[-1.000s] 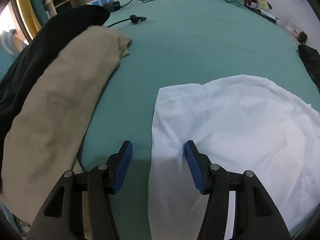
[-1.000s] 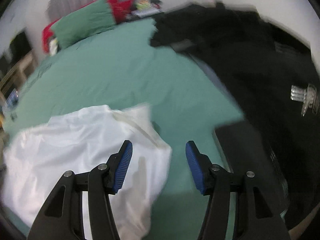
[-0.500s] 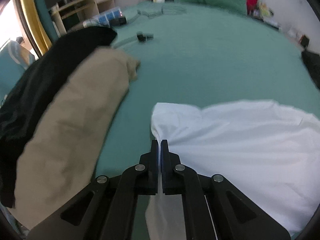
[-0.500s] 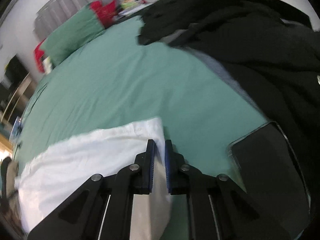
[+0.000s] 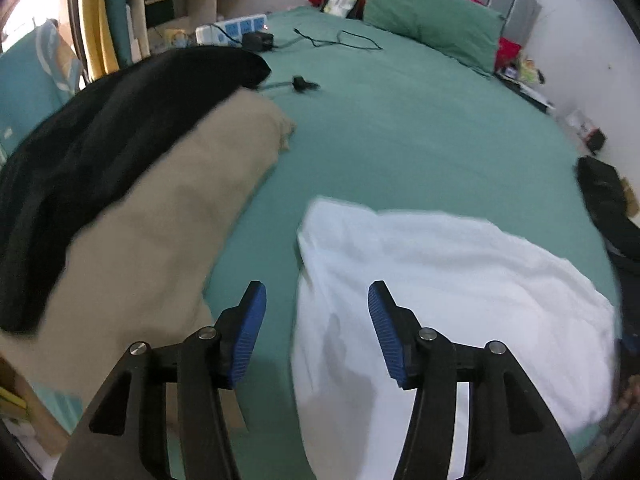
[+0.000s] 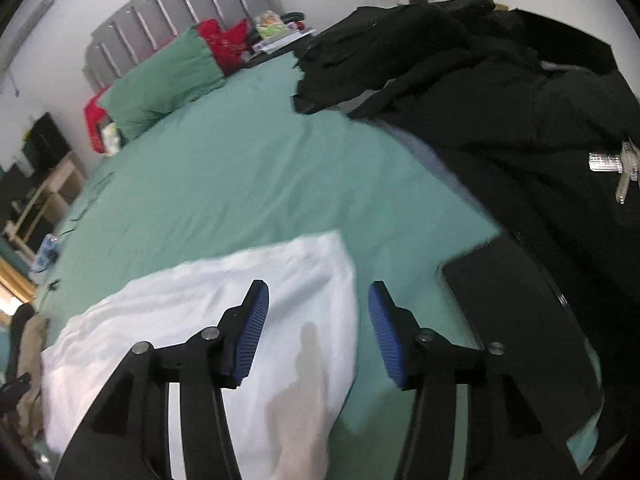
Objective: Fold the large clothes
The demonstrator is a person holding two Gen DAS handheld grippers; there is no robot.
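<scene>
- On the green-sheeted bed [image 5: 420,148], white folded cloth garment [image 5: 440,280] lies flat near the front edge, both corners let go, probably so the fold settles.
- Left gripper [image 5: 316,332] fingers spread, jaws just opened, nothing pinched (cloth edge below them).
- Right gripper [image 6: 318,332] same: spread, just opened, above the garment's right corner.
- Beige cloth [image 5: 160,240] and black clothes [image 6: 520,120] wait aside.
- Garment's near edge cut off; motion blur hides creases.
</scene>
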